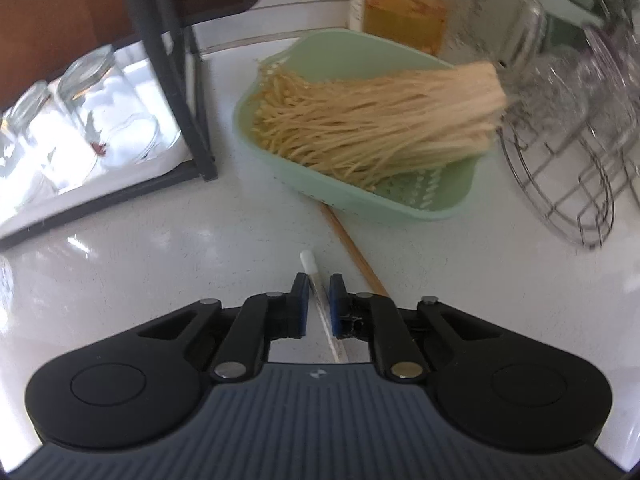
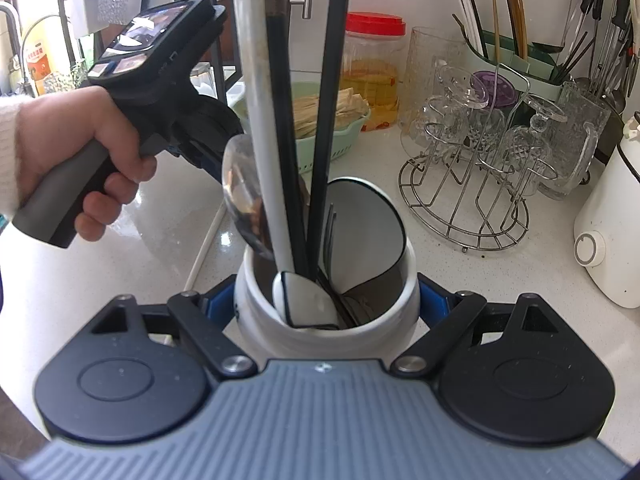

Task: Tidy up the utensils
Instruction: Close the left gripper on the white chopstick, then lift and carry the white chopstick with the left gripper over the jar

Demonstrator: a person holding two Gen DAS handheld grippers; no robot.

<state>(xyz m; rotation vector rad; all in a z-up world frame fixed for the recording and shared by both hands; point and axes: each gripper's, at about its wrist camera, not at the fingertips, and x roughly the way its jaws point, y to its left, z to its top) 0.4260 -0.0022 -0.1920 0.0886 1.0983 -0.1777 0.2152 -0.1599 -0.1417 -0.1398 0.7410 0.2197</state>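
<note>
In the left wrist view, glass jars (image 1: pixel 92 92) were seen lying on a dark-framed shelf at the far left. On the white counter (image 1: pixel 160 260), the left gripper (image 1: pixel 319 284) was held pointing steeply down, its jaws narrowly parted. A thin white stick (image 1: pixel 306 260) lay between the blue pads, with a gap showing on at least one side, so no grasp was shown. Just to its right, a wooden stick (image 1: pixel 356 252) lay with its far end under a green basket (image 1: pixel 440 208) filled with pale strands (image 1: pixel 380 120). A wire stand (image 1: pixel 568 184) was seen blurred at the far right.

In the right wrist view, a hand (image 2: pixel 72 152) was wrapped around the left gripper's handle at the left. In the middle, the right gripper (image 2: pixel 326 300) was clamped on a white holder (image 2: pixel 256 344), a pad pressed against each side. A metal spoon (image 2: pixel 244 196), a white spoon (image 2: pixel 260 140), black sticks (image 2: pixel 332 80) and a fork (image 2: pixel 330 232) stood in the holder. A red-lidded jar (image 2: pixel 374 24) stood behind. Upturned glasses were hung on the wire stand further right, and a white appliance (image 2: pixel 612 240) was placed at the right edge.
</note>
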